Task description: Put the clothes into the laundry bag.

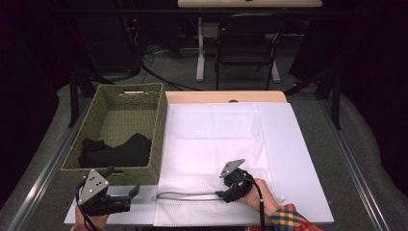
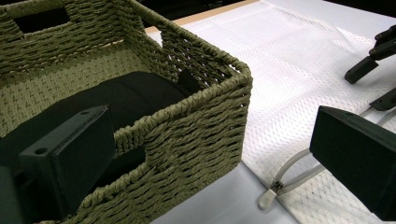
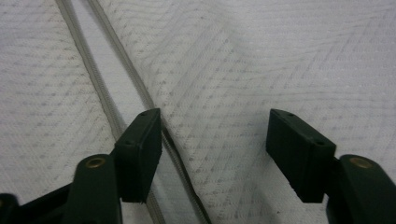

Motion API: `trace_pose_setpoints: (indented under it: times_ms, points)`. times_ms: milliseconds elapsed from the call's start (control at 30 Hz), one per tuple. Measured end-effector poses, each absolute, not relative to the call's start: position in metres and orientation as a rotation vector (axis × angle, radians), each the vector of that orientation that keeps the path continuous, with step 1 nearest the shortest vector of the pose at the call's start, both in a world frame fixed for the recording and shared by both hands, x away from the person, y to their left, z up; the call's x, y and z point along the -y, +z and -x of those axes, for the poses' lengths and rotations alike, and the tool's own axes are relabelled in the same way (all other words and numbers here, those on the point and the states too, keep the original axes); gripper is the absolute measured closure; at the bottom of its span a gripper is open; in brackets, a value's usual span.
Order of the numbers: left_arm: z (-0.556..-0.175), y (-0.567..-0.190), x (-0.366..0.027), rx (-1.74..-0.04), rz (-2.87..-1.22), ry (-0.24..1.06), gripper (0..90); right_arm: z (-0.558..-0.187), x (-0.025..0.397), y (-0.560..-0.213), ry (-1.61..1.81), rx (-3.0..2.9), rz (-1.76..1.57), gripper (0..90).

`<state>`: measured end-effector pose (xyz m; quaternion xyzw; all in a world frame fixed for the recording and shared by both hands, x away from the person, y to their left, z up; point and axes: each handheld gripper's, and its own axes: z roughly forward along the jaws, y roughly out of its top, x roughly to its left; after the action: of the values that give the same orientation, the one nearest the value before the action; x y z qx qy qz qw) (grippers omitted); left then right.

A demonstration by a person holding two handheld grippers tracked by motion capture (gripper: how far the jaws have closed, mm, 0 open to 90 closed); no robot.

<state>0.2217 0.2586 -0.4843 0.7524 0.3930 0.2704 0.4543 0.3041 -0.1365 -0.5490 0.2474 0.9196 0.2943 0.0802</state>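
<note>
The white mesh bag [image 1: 211,144] lies flat on the bench [image 1: 308,159], to the right of the green woven basket [image 1: 159,139], which holds a dark cloth [image 1: 118,151]. The bag's open zipper [image 1: 187,195] runs along its near edge, with its long axis across the bench. The right gripper [image 1: 222,185] rests on the mesh at the zipper's right end, fingers [image 3: 140,149] wide apart and holding nothing; it is the nearer one. The left gripper [image 1: 124,182] hangs near the basket's front corner, also open and empty. I can read no label or writing.
</note>
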Motion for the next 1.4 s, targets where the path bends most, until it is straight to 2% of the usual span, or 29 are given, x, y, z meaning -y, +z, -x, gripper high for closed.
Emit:
trace_pose_setpoints:
  times_ms: [133,333,433,833,1000,1400]
  points:
    - [-0.2225,-0.4846,-0.2594,-0.982,-1.85,0.665,0.0,-0.3031,0.1351,-0.548,0.888,-2.745,-0.747,49.5]
    - [-0.2218,-0.4846,-0.2594,-0.978,-1.85,0.668,0.0,-0.3054,0.1349,-0.547,0.878,-2.744,-0.751,57.8]
    - [-0.2221,-0.4848,-0.2588,-0.982,-1.858,0.667,0.0,-0.3042,0.1332,-0.5467,0.877,-2.743,-0.74,65.1]
    - [-0.2225,-0.4851,-0.2591,-0.984,-1.861,0.663,0.0,-0.3068,0.1327,-0.547,0.885,-2.733,-0.74,77.2]
    - [-0.2241,-0.486,-0.258,-0.986,-1.864,0.661,0.0,-0.3092,0.1329,-0.5476,0.898,-2.719,-0.762,86.2]
    - [-0.2223,-0.4853,-0.2573,-0.974,-1.869,0.662,0.0,-0.3113,0.1335,-0.5411,0.919,-2.704,-0.793,88.3]
